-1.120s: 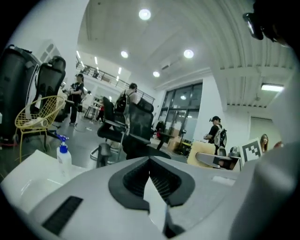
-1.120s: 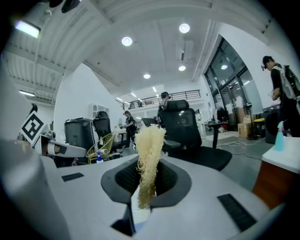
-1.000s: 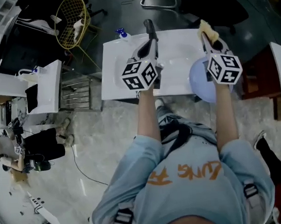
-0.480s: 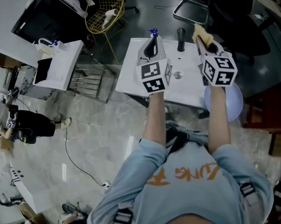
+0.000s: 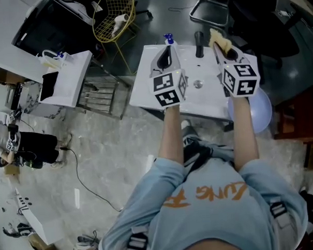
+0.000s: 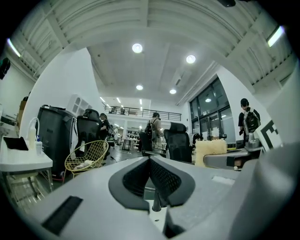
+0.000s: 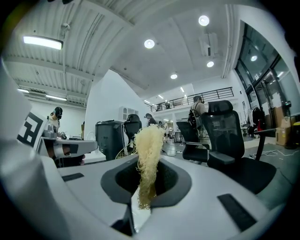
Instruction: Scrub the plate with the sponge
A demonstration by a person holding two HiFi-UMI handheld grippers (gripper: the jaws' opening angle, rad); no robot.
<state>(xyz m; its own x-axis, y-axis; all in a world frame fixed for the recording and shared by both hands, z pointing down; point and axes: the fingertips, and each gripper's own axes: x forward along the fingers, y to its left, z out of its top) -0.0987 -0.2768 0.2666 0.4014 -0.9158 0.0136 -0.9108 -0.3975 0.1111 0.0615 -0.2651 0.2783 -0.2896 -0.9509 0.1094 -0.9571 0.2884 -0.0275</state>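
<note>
Right gripper clamped on the yellow sponge, left gripper closed on nothing, both held level above the white counter.
Scrubbing has not begun: a pale blue disc, probably the plate, sits at the counter's near right edge beneath the right forearm, untouched. Next, the left gripper likely needs to open and steady the plate while the sponge comes down onto its face.

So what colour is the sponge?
The sponge is pale yellow; the right gripper view shows it best.

Pale blue T-shirt, orange lettering, dark shoulder straps; grey hand-held grippers, black-white marker cubes.
</note>
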